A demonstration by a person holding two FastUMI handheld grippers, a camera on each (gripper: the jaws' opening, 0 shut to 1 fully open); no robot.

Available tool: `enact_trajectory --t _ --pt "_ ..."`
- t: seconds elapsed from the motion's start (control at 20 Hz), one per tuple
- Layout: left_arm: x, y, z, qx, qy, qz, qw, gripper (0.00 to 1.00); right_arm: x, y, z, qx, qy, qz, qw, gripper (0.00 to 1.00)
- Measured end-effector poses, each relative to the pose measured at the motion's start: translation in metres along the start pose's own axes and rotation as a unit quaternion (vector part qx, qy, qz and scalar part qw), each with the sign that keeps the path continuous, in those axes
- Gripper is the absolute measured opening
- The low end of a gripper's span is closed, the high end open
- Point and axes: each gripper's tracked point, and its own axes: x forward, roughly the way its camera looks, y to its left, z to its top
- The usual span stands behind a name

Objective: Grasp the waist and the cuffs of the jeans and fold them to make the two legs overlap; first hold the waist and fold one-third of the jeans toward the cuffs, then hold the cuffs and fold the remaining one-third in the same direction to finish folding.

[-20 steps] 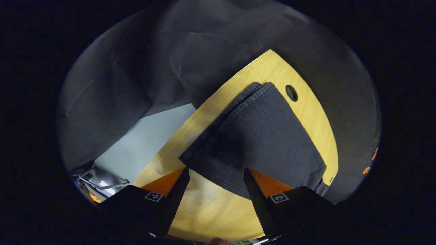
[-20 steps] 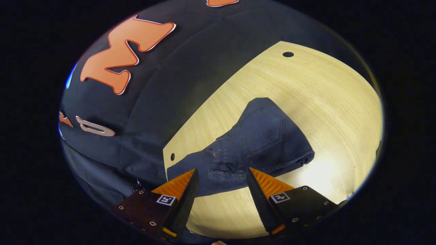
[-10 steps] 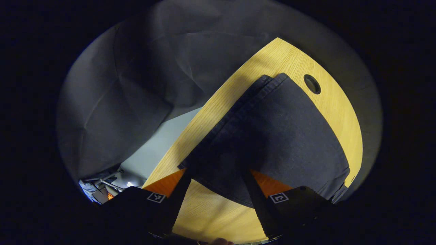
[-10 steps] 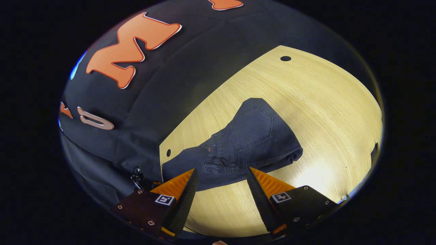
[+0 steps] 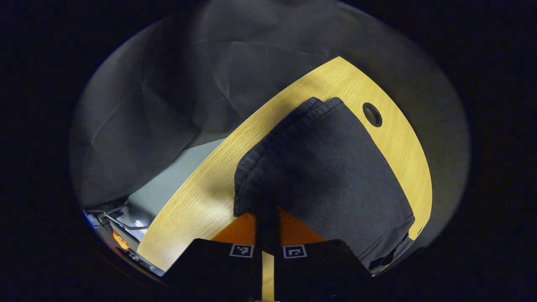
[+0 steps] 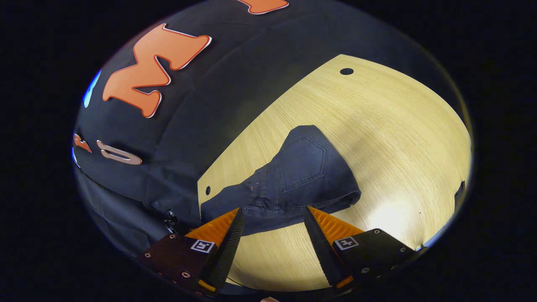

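Stretching under dark cloth walls, the pale wooden surface point(image 6: 398, 126) carries the jeans point(image 6: 302, 176), their length running away from the left gripper point(image 5: 267, 218), which is clamped on the near hem. The right gripper point(image 6: 272, 222) hangs spread wide, holding nothing, over the waist end.

Recording booth, not a home: black cloth wall point(image 6: 201, 126) encloses a light wooden table point(image 6: 377, 126) with cable holes point(image 6: 346, 71), pale floor point(image 5: 168, 184) beyond.
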Motion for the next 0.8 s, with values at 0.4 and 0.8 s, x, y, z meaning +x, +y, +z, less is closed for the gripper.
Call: enact_trajectory --t 0.4,0.8 --pt "-0.024 -0.004 0.001 -0.012 -0.025 -0.07 0.997 0.02 -0.008 -0.015 0.02 0.004 0.0 -0.002 1.0 0.88" --pt "-0.072 -0.026 -0.002 0.047 -0.078 -0.077 0.993 0.02 -0.005 -0.01 0.023 0.002 0.004 0.01 1.0 0.88"
